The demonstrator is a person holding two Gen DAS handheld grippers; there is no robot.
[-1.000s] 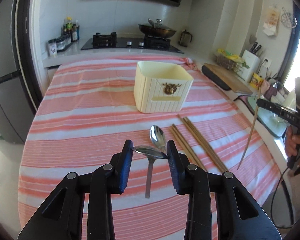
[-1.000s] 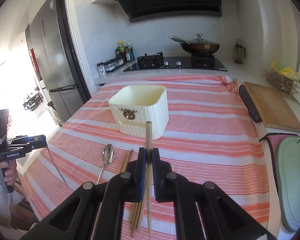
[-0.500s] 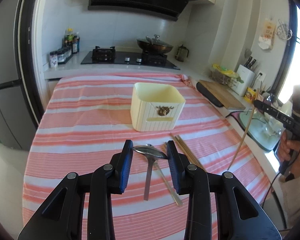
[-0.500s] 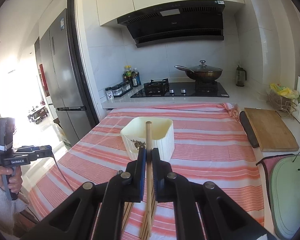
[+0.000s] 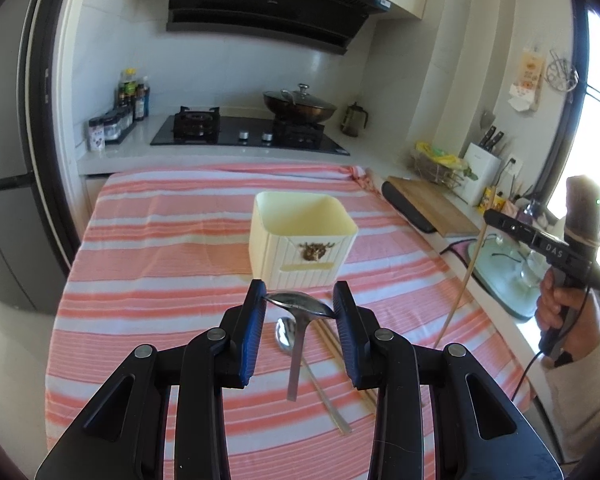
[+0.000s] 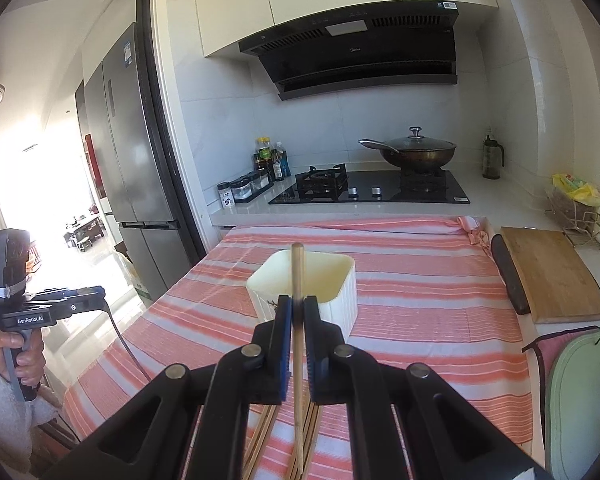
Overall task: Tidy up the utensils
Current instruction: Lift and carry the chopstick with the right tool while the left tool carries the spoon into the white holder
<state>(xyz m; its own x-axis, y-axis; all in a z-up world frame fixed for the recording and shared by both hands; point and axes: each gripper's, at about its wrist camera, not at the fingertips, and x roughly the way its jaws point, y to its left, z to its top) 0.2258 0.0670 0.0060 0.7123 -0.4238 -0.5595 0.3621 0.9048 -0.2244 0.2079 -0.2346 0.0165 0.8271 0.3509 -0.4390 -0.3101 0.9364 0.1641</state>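
Utensils hang in both handheld grippers above a striped tablecloth in a home kitchen, with a cream holder box waiting near the table's middle. The left gripper pinches a steel spoon across its bowl, handle dangling straight down; the right gripper is pressed together on a single wooden chopstick held near its middle, upper tip rising in front of the box.

Both pieces look light and stiff. The polished spoon appears slippery, and gripped by its curved bowl it seems free to swing or twist, so a hold on the flat handle would likely be steadier. The chopstick's bare wood should give the pads more friction, though so thin a rod may pivot unless held near its balance point, about where it is now.

Count: two spoons in the left wrist view, one held and a second spoon lying on the cloth. One chopstick is held, with more loose chopsticks on the cloth beneath; their exact number cannot be told, as the grippers hide most of them. One holder box.
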